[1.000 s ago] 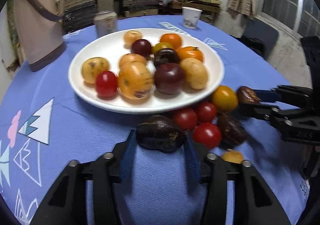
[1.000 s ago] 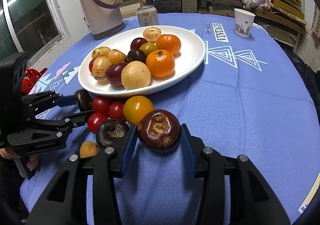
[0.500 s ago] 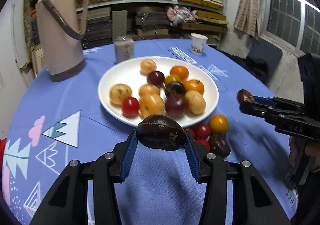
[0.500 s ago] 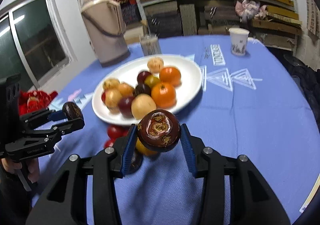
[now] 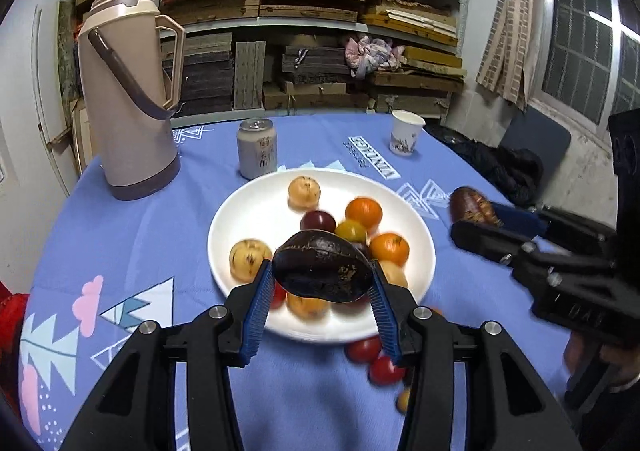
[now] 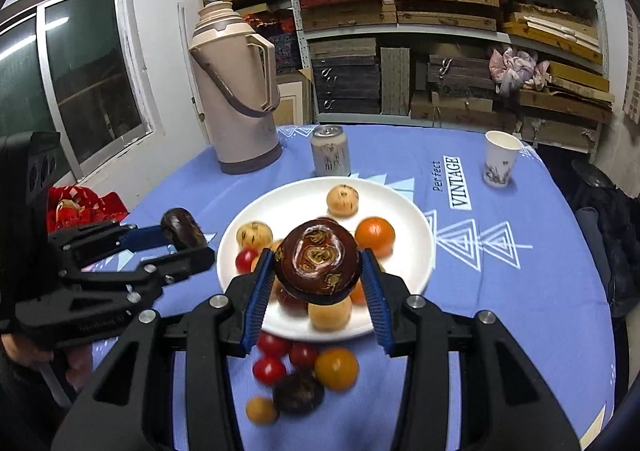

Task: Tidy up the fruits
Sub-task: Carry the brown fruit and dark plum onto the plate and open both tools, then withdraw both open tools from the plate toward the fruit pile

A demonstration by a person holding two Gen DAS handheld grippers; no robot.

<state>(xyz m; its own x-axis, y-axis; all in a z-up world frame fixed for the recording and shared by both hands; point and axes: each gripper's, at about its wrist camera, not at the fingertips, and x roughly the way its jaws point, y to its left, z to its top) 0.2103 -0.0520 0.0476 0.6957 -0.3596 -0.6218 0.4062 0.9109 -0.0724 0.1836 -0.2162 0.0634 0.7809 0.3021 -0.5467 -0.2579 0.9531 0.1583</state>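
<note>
Each claw grips one dark fruit in the air above the near rim of the plate [image 6: 404,211]. The left claw [image 5: 322,305] is closed on a dark purple fruit [image 5: 324,271]; the right claw [image 6: 318,291] is closed on a brown fruit [image 6: 318,261] with a pale swirled top.

The sorting looks more than half done. The plate already holds oranges [image 6: 375,231], yellow fruits [image 6: 343,199] and dark ones. Left on the desk [image 6: 500,311], at 6 o'clock of the plate, are red tomatoes [image 6: 270,369], a yellow-orange fruit [image 6: 336,367], a dark fruit [image 6: 298,393] and a small orange one [image 6: 261,409].

A thermos [image 6: 236,91] stands at 11 o'clock of the plate, a can [image 6: 330,151] at 12 and a paper cup [image 6: 500,159] at 2, all clear of the path. The crowded plate is the likelier snag: a fruit set on the heap could roll.
</note>
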